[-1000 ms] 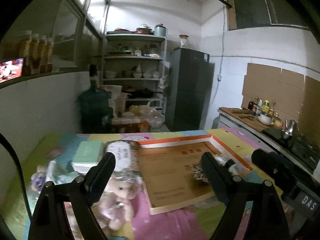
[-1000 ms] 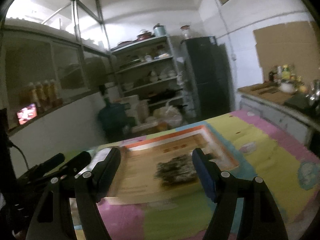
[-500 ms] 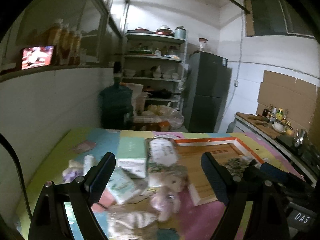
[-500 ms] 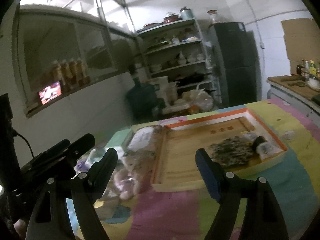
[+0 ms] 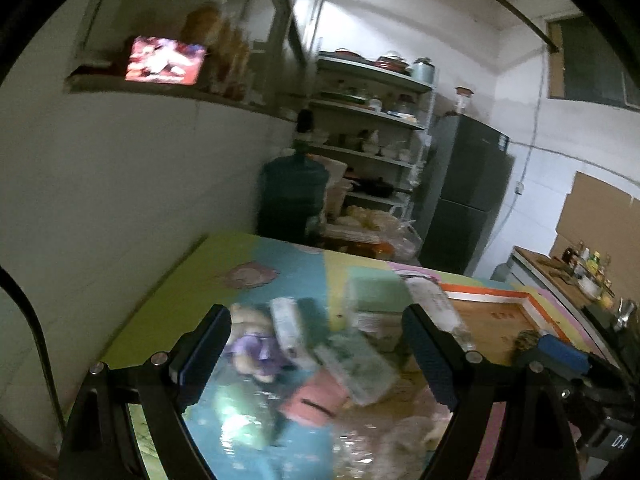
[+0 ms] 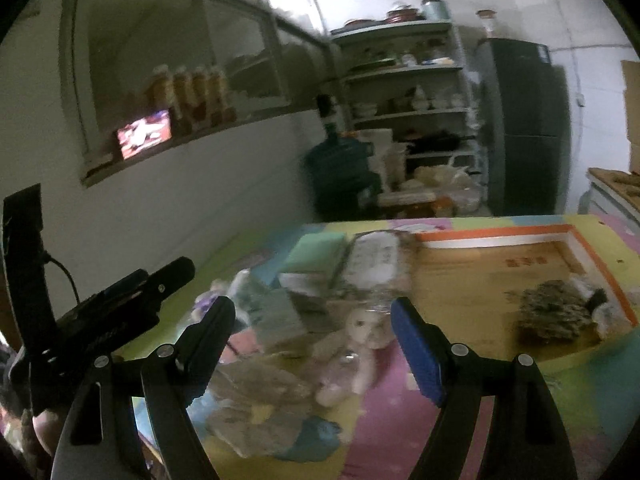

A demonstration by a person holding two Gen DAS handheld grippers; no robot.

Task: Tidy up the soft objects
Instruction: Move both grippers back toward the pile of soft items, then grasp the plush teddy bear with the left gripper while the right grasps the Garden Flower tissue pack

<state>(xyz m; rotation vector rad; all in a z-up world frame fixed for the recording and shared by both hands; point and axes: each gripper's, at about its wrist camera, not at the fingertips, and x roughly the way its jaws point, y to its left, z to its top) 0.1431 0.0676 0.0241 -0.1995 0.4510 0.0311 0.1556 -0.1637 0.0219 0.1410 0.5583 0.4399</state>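
Both pairs of jaws stand wide apart with nothing between them. The left gripper [image 5: 316, 344] hangs over a heap of soft things on the table [image 5: 168, 280], which wears a colourful patchwork cover. Framed between its fingers in the left wrist view are a small plush toy in purple [image 5: 256, 350], a white roll-shaped pack [image 5: 286, 326], a pale green wrapped pack [image 5: 356, 360] and a pink flat item [image 5: 316, 398]; much of this is blurred. Behind them lies a mint green box [image 5: 374, 290], and just beside it a clear bag with a white label [image 5: 434, 306].

The right gripper [image 6: 312, 344] is held over the same heap from the other side. A pale plush doll [image 6: 356, 344] lies on its back between the fingers, on the pink part of the cover, with a crinkled wrapped bundle [image 6: 260, 394] to its left. The left gripper's body shows at the left edge of this view.

To the right of the heap sits a shallow cardboard tray with an orange and white rim [image 6: 496, 236]. Inside it, near its right end, rests a dark mottled soft lump [image 6: 554, 314], touching a small black and white item whose kind I cannot tell.

Beyond the table stand a large water jug [image 6: 340, 176], open shelves [image 6: 404, 68] and a dark fridge [image 6: 524, 120].
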